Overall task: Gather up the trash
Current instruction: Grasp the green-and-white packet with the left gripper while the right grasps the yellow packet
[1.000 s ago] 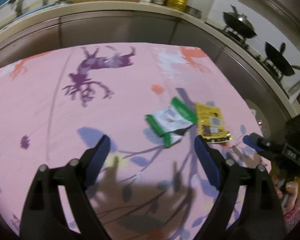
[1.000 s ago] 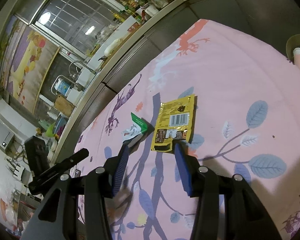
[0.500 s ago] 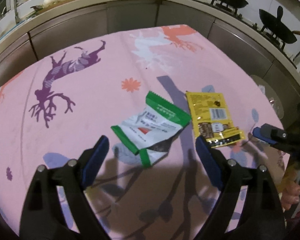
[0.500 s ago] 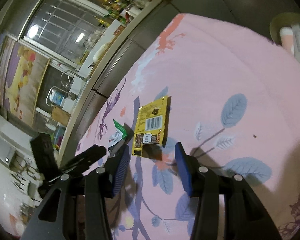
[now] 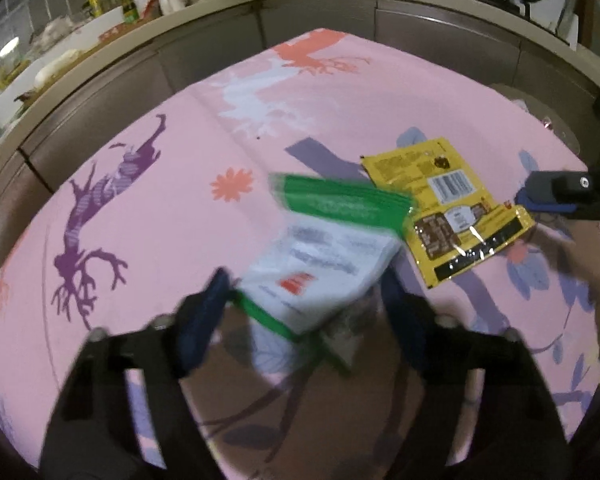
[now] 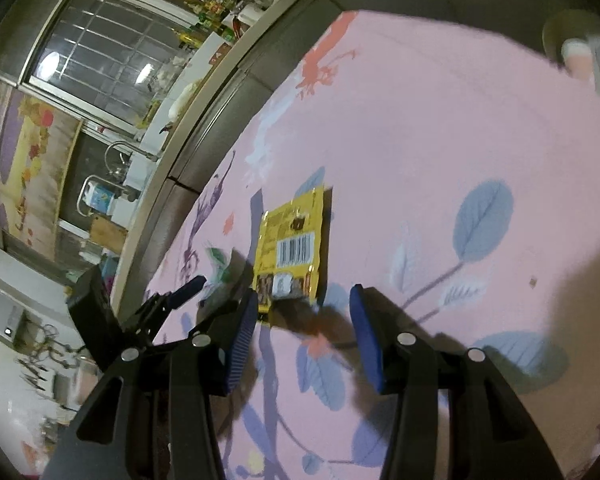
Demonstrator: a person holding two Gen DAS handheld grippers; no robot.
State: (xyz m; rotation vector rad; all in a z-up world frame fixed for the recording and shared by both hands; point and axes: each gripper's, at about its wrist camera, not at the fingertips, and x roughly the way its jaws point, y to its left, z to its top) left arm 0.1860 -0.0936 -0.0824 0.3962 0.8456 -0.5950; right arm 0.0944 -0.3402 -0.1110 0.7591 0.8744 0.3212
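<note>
Lying between the spread left claw (image 5: 304,300): green-white packet (image 5: 320,256).

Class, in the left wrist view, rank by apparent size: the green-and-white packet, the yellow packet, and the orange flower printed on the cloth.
1. green-and-white packet, though it lies nearest the camera and is blurred, so its lead over the next is unsure.
2. yellow packet.
3. orange flower, clearly smallest.

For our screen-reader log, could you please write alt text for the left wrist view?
The left tongs straddle a green-and-white wrapper on a pink tablecloth, fingers open. A yellow packet lies just right of it, with the right tongs near its edge.
</note>
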